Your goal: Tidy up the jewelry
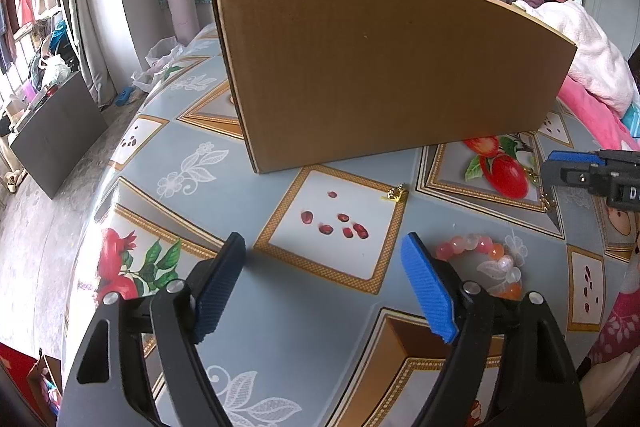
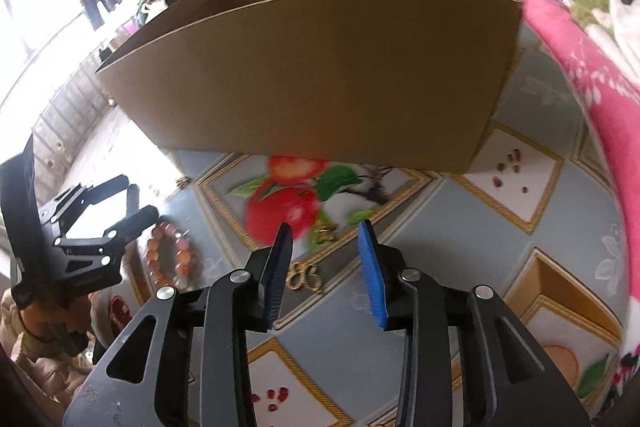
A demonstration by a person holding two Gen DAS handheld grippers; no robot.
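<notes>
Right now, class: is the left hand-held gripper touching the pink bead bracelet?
Apart. The right wrist view shows the left hand-held gripper open, its fingertips above the bracelet with tablecloth visible between them.

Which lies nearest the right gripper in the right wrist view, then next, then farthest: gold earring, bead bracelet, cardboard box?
1. Gold earring, on the table between the right gripper's open fingers.
2. Bead bracelet, off to the left.
3. Cardboard box, standing behind.
</notes>
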